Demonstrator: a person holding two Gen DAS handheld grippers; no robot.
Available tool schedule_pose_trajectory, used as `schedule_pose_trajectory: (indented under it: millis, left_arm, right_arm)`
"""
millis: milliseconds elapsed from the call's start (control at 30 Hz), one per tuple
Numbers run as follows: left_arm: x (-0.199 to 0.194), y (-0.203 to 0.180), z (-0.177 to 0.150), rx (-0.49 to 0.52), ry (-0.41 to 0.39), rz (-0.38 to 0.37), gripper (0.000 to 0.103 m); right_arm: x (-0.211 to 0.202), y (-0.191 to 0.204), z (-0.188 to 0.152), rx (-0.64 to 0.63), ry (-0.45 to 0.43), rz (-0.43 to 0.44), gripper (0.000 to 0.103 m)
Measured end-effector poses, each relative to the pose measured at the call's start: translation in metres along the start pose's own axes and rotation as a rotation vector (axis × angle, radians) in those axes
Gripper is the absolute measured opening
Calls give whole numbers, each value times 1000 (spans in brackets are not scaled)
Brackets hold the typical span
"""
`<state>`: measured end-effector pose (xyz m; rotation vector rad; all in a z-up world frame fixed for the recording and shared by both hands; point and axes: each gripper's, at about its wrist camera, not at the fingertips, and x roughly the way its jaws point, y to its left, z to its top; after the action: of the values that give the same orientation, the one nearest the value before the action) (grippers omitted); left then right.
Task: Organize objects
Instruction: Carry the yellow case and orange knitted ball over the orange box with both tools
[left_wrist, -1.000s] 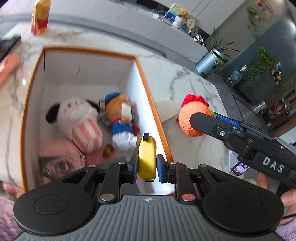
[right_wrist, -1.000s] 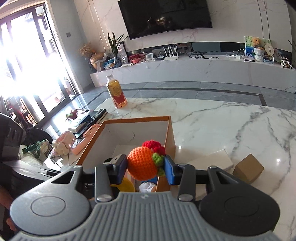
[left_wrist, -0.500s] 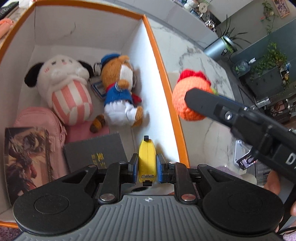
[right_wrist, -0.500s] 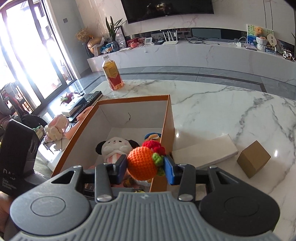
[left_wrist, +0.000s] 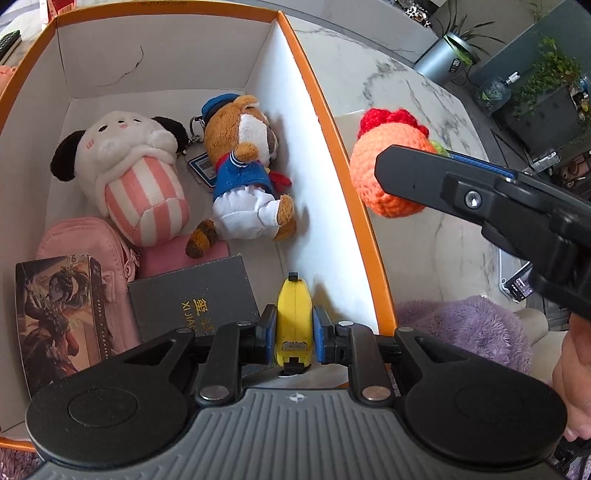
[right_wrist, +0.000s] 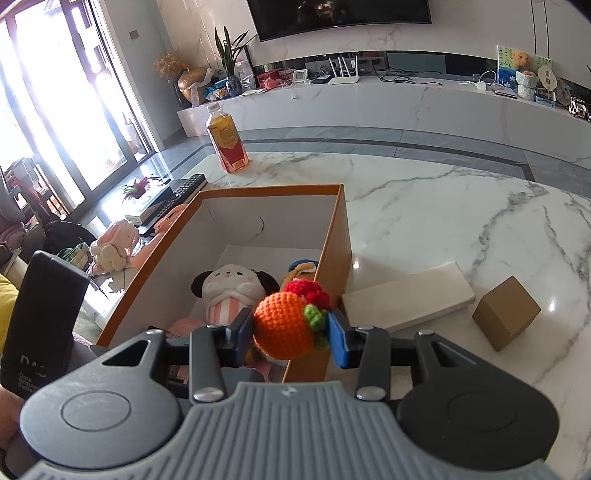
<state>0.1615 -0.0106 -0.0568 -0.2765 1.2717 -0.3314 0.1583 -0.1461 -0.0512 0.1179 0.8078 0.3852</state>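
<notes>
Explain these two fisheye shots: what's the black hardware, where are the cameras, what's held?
No robot: a person carries two handheld two-finger grippers, each with a camera looking along its fingers. In the left-wrist view, the left gripper clamps a yellow tape measure inside the orange-rimmed cardboard box, which holds a white striped plush dog, a brown sailor plush and a dark book. In the right-wrist view, the right gripper clamps an orange crocheted ball at the box's right wall. The white marble table carries a small brown carton.
</notes>
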Motion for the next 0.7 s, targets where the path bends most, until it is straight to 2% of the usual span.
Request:
schedule_pose_trajectory:
  millis: [167, 267, 333, 533, 700]
  left_arm:
    - [1, -1, -1, -7, 7, 4, 25]
    - [0, 1, -1, -4, 13, -7, 28]
    - [0, 3, -1, -5, 28, -35, 37]
    - [-6, 12, -5, -3, 37, -83, 37]
    - [-28, 21, -8, 62, 5, -91, 38]
  right_arm:
    - [3, 2, -1, -15, 29, 22, 45]
    - [6, 7, -1, -67, 52, 28, 45]
    - [7, 8, 1, -95, 65, 31, 45]
    - [13, 6, 9, -146, 116, 40, 45]
    - [15, 14, 17, -247, 142, 55, 45]
